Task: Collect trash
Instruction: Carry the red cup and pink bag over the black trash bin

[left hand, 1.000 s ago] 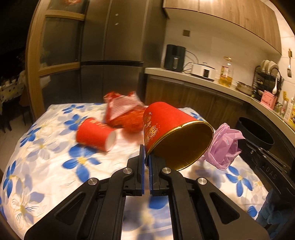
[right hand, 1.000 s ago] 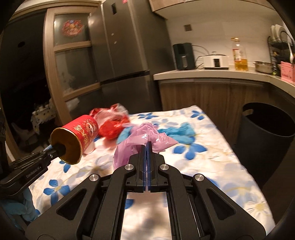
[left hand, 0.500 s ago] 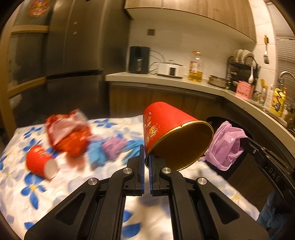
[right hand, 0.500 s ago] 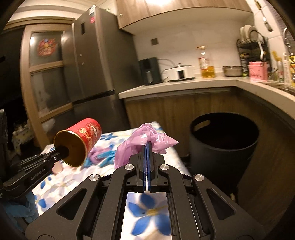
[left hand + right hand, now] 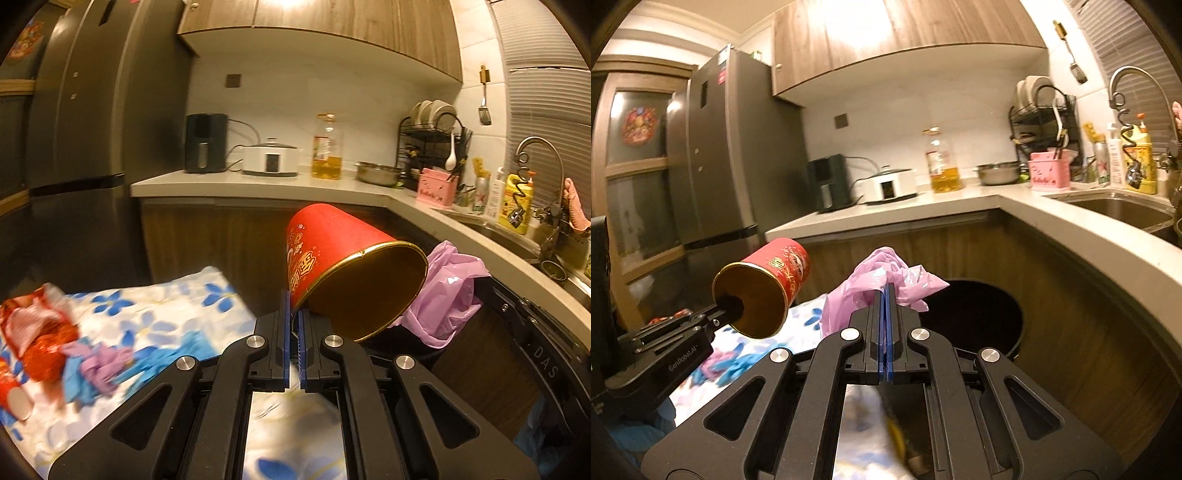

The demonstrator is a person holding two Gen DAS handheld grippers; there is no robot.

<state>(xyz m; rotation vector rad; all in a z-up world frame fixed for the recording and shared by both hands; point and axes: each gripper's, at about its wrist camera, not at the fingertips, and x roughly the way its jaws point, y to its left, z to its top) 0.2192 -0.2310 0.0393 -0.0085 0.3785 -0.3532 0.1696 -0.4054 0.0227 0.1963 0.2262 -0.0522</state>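
Bin half hidden | left hand-held gripper pinches cup rim | right pinches bag

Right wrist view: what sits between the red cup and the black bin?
The crumpled pink plastic bag, pinched in the shut right gripper, sits between the red cup and the black bin. The right wrist view shows this.

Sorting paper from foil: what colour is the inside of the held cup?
Gold inside the red cup, clearest in the left wrist view.
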